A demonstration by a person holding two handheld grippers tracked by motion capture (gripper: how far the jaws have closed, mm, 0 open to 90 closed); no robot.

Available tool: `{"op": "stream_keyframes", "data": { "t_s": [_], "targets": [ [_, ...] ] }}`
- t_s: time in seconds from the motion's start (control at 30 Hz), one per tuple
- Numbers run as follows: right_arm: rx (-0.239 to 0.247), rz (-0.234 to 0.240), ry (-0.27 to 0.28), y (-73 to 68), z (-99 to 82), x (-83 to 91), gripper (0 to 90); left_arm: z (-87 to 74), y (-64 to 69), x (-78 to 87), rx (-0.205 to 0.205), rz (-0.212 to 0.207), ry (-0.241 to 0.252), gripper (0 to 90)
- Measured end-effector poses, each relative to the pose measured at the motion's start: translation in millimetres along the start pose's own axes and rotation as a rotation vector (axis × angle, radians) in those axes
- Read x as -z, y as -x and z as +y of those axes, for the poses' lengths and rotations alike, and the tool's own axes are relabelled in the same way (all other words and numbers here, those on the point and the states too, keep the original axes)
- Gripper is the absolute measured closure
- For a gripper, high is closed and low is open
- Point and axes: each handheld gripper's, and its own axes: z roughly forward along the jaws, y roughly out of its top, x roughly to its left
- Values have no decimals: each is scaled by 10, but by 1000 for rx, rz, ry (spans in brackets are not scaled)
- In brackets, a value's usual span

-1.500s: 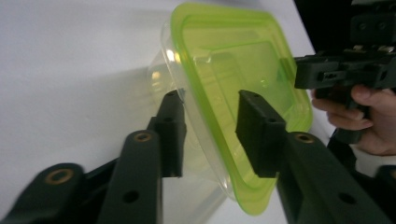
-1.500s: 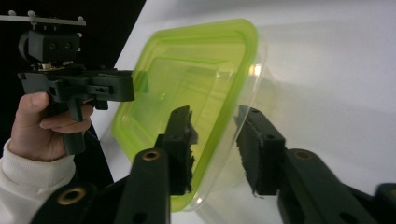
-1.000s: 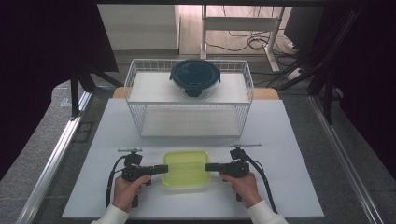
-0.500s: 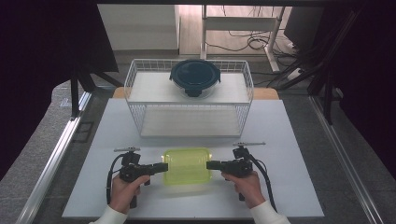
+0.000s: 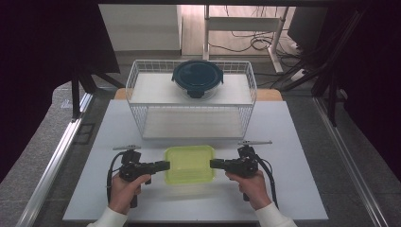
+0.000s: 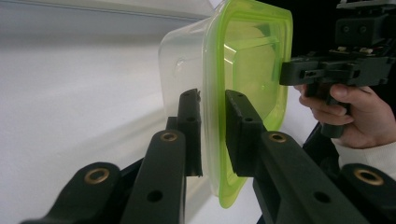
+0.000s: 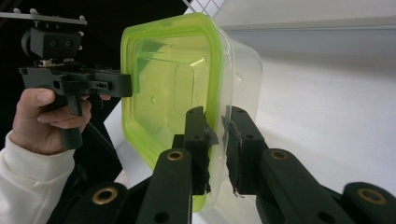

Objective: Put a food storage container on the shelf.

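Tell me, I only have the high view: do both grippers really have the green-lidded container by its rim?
Observer: Yes. In the left gripper view the left gripper has the lid's edge of the container pinched between its jaws.
Operator: And the right one?
Observer: In its own view the right gripper is clamped on the rim the same way.
Operator: Anything inside the container?
Observer: Through the clear wall it looks empty.

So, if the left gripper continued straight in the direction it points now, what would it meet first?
Probably the green-lidded clear plastic container, whose edge the left gripper already clamps; beyond it stands the right gripper, clamped on the opposite edge.
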Motion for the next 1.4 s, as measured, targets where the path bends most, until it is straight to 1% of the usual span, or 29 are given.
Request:
{"op": "stream_keyframes", "data": {
  "t_s": [0.07,0.2,0.33,0.4,0.47,0.53,0.57,0.6,0.63,0.67,0.77,0.8,0.97,1.0,1.03,1.07,1.1,1.2,1.23,1.27,1.33,1.37,1.4],
  "targets": [
    [6,-3,2,-3,29,5,789,12,-6,-3,2,-4,2,780],
    [22,-7,12,-37,103,41,787,114,-14,-2,-3,-15,5,783],
    [34,-9,26,-76,158,53,786,191,-5,25,-9,-12,8,786],
    [44,-11,33,-112,206,58,786,242,11,56,-18,-10,13,788],
    [60,-9,46,-181,283,92,786,313,37,108,-27,-29,26,789],
    [76,-8,53,-230,330,126,785,332,48,122,-29,-34,30,789],
    [76,-8,53,-230,330,126,785,351,59,134,-33,-36,32,789],
    [93,-14,58,-285,373,158,785,386,81,158,-36,-45,40,790],
    [93,-14,58,-285,373,158,785,386,81,158,-36,-45,40,790],
    [99,-17,59,-310,394,174,785,407,93,173,-37,-55,44,790],
    [122,-22,71,-374,472,223,786,457,135,204,-46,-56,50,789],
    [122,-23,73,-385,489,232,785,499,163,227,-48,-60,54,789],
    [129,-24,89,-435,570,274,787,612,251,278,-74,-48,58,789],
    [129,-24,89,-435,570,274,787,612,251,278,-74,-48,58,789],
    [135,-24,98,-455,609,302,788,661,299,303,-86,-47,64,789],
    [135,-24,98,-455,609,302,788,661,299,303,-86,-47,64,789],
    [139,-22,103,-468,629,318,788,694,330,321,-92,-46,69,789],
    [161,-19,125,-546,724,388,788,797,411,367,-108,-44,81,789],
    [165,-18,129,-568,750,407,788,797,411,367,-108,-44,81,789],
    [170,-19,133,-588,776,424,788,851,451,391,-116,-46,88,789],
    [174,-20,137,-604,803,440,788,877,472,401,-118,-46,90,789],
    [177,-23,140,-642,860,475,788,933,496,427,-117,-57,97,789],
    [182,-21,146,-658,889,489,788,961,511,438,-120,-55,98,789]
  ]
}}
